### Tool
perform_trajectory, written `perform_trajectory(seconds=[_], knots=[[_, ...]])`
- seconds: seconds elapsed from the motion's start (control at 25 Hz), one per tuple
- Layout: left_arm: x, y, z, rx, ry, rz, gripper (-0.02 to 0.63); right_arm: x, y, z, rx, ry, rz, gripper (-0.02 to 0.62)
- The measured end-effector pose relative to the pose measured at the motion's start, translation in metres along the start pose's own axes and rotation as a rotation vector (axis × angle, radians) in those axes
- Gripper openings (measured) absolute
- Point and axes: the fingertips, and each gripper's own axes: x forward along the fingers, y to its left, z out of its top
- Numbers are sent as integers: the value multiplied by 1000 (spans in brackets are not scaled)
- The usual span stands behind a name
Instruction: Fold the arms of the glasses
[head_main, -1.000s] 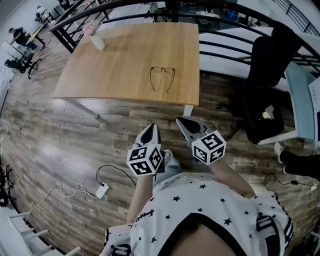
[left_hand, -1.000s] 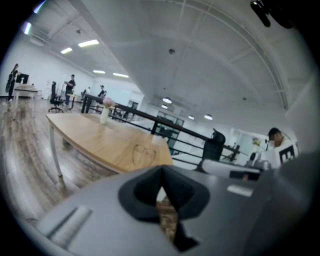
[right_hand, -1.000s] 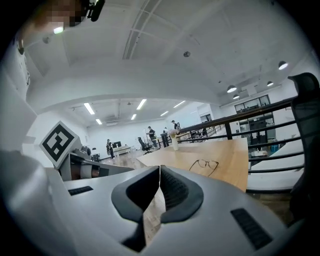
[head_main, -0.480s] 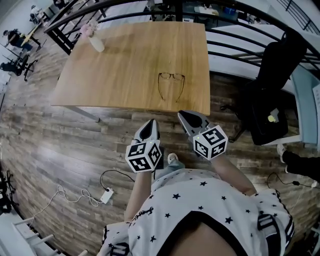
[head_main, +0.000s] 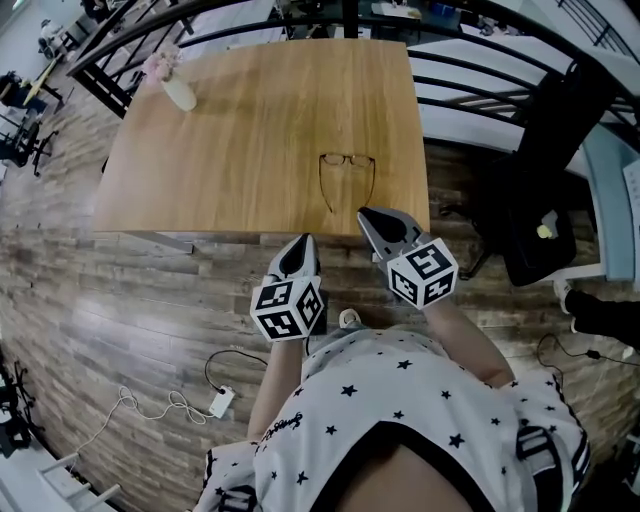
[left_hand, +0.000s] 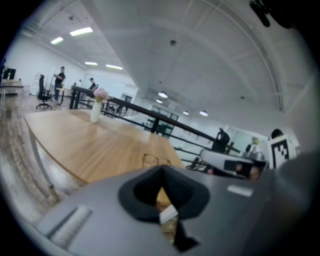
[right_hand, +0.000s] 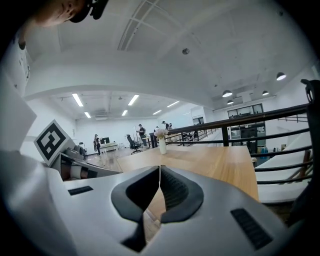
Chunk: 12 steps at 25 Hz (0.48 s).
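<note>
Both claws pinched together, nothing in them. The left claw (head_main: 303, 243) and right claw (head_main: 366, 214) are poised at the counter's (head_main: 230, 140) near edge. The glasses (head_main: 348, 159) lie on it just ahead, arms spread open.

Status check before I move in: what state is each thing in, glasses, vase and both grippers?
Glasses: arms unfolded, lying on the table, nothing touching them.
Vase: upright, flowers in it, near the table's far left corner.
Left gripper: shut, empty, short of the table.
Right gripper: shut, empty, apart from the glasses.
</note>
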Motion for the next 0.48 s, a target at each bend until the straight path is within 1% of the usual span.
perform_trajectory(seconds=[0.16,0.36,0.48], knots=[[11,8,2,-6,15,-14,8,14,-13,-2,-16,20,-26,18],[22,15,3,-20,34,-11,8,32,-34,-8,5,44,-67,18],[30,18,3,-25,47,-10,8,43,-45,-12,11,72,-69,19]])
